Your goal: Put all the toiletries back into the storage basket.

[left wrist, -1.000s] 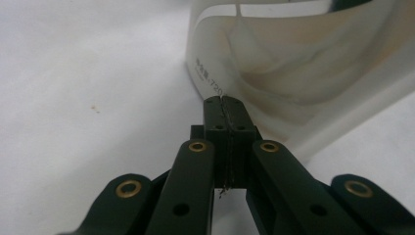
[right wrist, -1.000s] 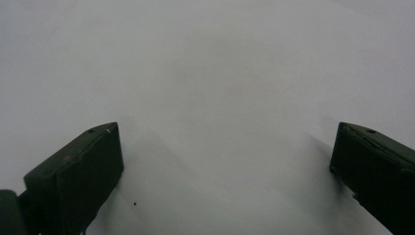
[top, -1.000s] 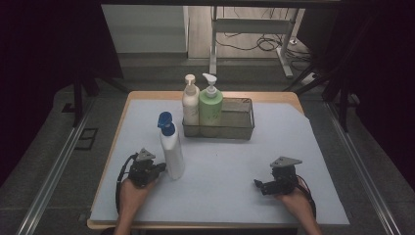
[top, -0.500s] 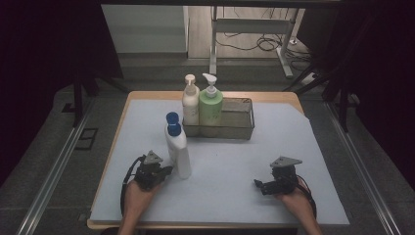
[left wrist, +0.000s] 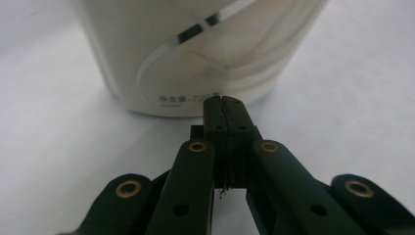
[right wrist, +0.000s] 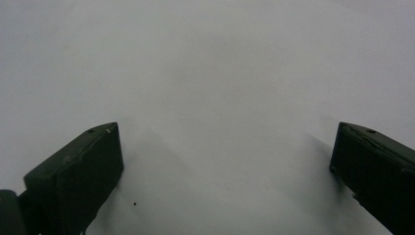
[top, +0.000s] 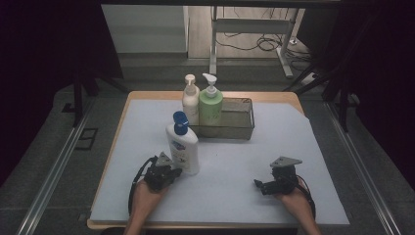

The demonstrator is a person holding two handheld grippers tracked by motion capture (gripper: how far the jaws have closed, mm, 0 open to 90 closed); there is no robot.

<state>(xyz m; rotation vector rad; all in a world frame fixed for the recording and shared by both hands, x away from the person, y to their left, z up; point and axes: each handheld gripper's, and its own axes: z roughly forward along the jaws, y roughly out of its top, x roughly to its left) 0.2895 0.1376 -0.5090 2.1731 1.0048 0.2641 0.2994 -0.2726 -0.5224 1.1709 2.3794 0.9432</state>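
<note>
White bottle [top: 183, 144] — against hand-held gripper [top: 172, 171] tips

Both grippers black: left gripper [top: 172, 171], right gripper [top: 258, 183]. Grey three-cornered plate [top: 286, 161] on top, black cable [top: 134, 180] looping behind, brass screws [left wrist: 197, 146] on linkage. Forearms bare.

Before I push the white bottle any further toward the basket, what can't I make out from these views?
- White bottle: left gripper view cuts off its top; label print too small to read.
- Contact between the shut left gripper and the bottle: too close to tell.
- Wire basket: its floor is dim in the high view.
- Cream bottle and green bottle: bases hidden behind the basket wall.
</note>
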